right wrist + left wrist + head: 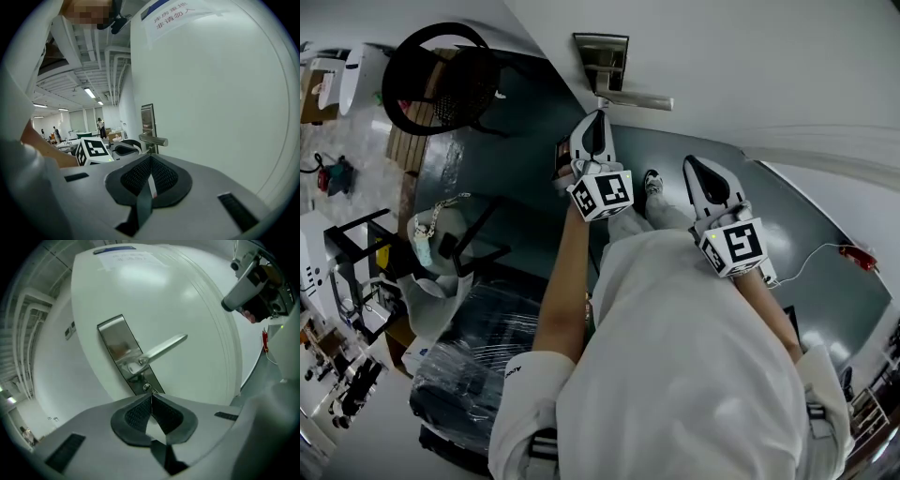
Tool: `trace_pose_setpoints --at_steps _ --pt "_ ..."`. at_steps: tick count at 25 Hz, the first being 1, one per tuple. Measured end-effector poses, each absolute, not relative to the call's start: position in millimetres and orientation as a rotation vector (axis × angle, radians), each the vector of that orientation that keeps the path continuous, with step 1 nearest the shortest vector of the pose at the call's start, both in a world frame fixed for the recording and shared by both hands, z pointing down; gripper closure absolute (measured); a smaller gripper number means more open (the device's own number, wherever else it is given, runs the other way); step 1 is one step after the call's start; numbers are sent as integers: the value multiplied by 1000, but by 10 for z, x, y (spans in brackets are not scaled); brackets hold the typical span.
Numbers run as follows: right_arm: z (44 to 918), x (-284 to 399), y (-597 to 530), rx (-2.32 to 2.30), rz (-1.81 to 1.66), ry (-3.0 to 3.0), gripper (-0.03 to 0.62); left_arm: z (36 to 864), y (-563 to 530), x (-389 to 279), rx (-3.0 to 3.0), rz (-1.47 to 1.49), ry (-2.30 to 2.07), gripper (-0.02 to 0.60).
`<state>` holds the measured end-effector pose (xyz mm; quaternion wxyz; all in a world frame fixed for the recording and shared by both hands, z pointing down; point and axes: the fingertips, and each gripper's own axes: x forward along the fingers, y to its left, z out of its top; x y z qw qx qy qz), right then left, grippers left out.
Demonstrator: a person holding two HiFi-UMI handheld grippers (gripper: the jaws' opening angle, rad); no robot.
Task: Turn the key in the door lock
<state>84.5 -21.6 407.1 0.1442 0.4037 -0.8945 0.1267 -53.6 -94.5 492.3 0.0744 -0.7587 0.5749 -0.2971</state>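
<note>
Left tongs [152, 395] together, lock cylinder [146, 388] just ahead

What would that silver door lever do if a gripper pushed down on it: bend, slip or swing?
The door lever looks like solid metal, so it would probably stay stiff and swing about its pivot on the lock plate rather than bend. Its smooth, shiny finish suggests a push might slide off toward its free end.

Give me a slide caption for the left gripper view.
Left tool, jaws shut, nosed up to the lock cylinder below the lever handle on a white door.
</note>
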Motion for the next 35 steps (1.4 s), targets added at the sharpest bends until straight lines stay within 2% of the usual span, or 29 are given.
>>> trace_pose_setpoints --at_steps 7,10,13,15,30,31,33,35 --pt "4081 932 -240 1198 382 -2564 599 5031 -1024 -432 -2225 -1018 1653 569" --pt "4075 943 -263 1202 384 -2566 598 5039 -1037 -423 -2181 -1022 1652 549" --pt "4098 972 -292 1217 395 -2558 597 5052 -1032 -449 -2154 -1020 1670 454" --pt "4096 964 -322 1216 392 -2563 599 5093 -1032 -438 -2164 -1040 1665 446" --pt "4121 907 -406 1205 391 -2550 599 5145 -1317 -456 -2070 -1073 1678 448" --pt "4126 914 -410 1210 396 -2545 599 5139 -1322 -453 -2060 -1072 1670 451" --pt "4136 919 -414 1214 401 -2539 598 5143 -1322 -438 -2055 -1069 1668 499" --pt "4150 924 -408 1215 402 -2535 598 5147 -1318 -429 -2052 -1059 1686 509"
